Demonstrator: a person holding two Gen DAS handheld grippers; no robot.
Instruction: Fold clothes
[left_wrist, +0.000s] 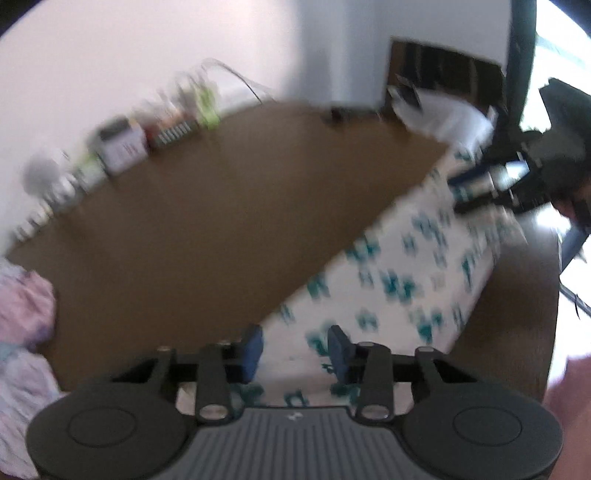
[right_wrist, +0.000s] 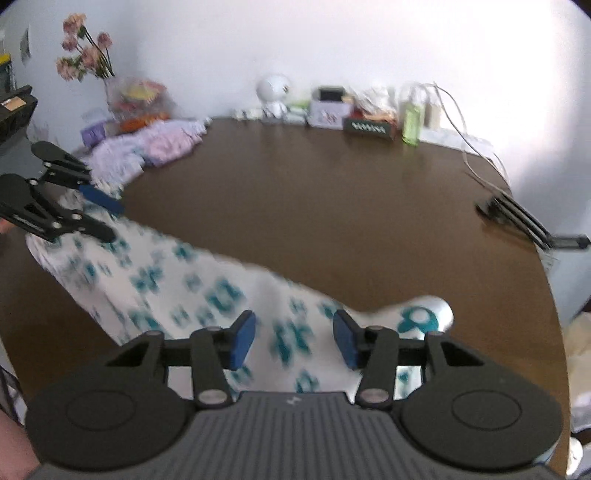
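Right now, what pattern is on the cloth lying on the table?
The cloth is white with blurry teal flower-like prints, clearest in the right wrist view.

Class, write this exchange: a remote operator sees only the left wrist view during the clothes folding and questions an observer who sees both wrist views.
Operator: Is the right gripper clamping the printed garment?
Observer: No. Its own view shows both blue pads apart, with the garment lying under the gap.
Operator: What's behind the pink clothes pile?
Observer: Pink flowers on dark stems stand there, against the wall.
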